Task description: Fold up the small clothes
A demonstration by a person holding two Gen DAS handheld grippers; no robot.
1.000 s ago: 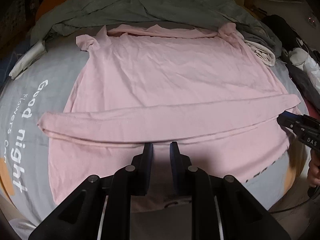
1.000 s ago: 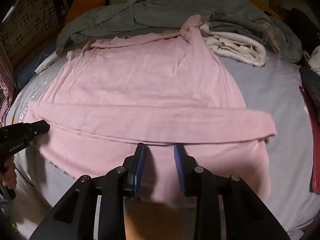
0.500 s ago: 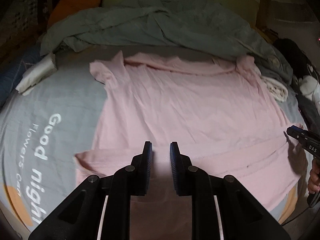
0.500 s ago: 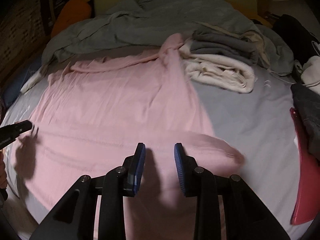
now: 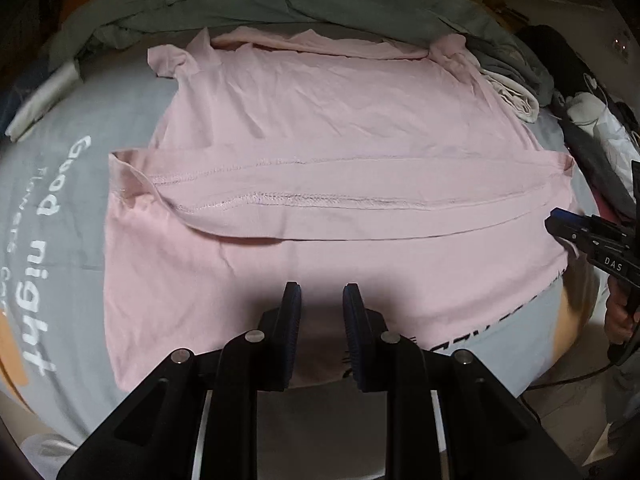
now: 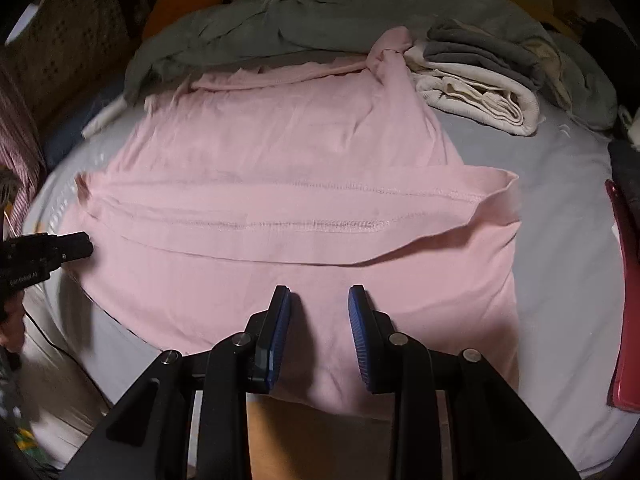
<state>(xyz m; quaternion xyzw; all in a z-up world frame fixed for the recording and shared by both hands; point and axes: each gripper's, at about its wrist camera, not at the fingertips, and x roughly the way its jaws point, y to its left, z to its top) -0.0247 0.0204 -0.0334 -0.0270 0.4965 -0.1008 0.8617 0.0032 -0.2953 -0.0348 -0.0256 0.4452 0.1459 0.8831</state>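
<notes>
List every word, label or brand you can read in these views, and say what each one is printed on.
"Good night" – large white letters on the grey bedsheet, left of the pink shirt.
"Flowers Ca..." – smaller white line beside it on the sheet, cut off.
"DAS" – white label on the right gripper.
Dark lettering on the sheet at the shirt's near edge: mostly covered, unreadable.
White label on the left gripper: too blurred to read.

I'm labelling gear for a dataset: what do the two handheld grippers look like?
Both the left gripper and the right gripper have black angular frames with silver pivot bolts and two fingers faced with ribbed blue pads. White lettering marks each body's side, and a dark cable trails below the right one.
</notes>
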